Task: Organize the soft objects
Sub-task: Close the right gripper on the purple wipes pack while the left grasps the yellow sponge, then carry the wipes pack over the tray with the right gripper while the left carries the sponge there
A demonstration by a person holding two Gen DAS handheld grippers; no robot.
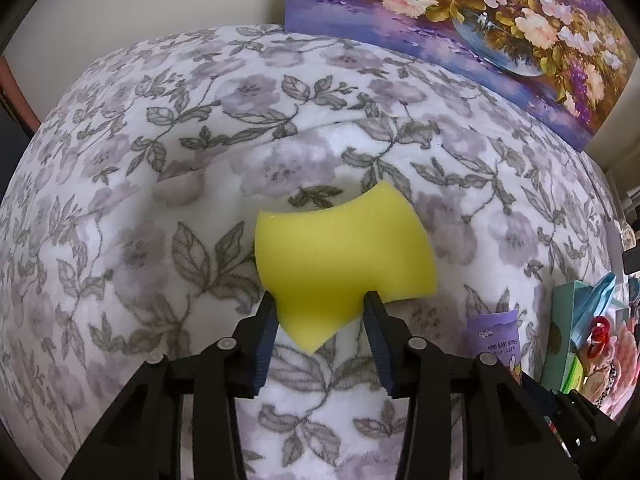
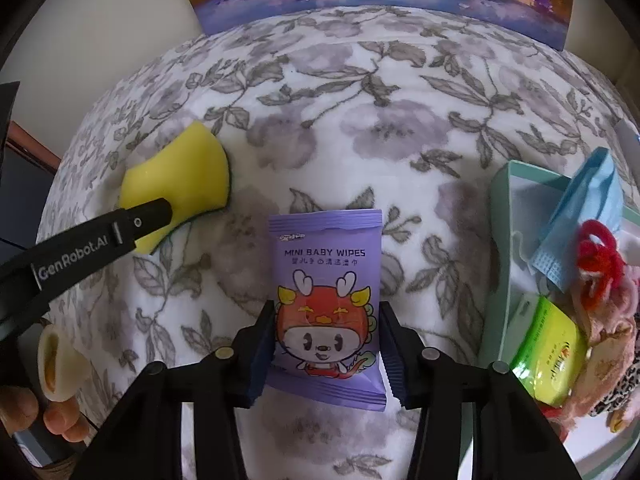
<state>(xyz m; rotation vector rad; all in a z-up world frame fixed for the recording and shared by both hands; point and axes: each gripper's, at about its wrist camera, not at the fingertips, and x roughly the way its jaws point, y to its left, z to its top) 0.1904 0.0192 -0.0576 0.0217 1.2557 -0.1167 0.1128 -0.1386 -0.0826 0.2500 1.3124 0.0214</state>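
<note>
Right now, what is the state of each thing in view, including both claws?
Yellow sponge: lying on the floral blanket, pinched at its near end by the left claw.
Baby wipes pack: flat, sealed, face up, gripped at both sides by the right claw.
Teal box: open, already holding a blue mask, a green pack and plush things.
</note>
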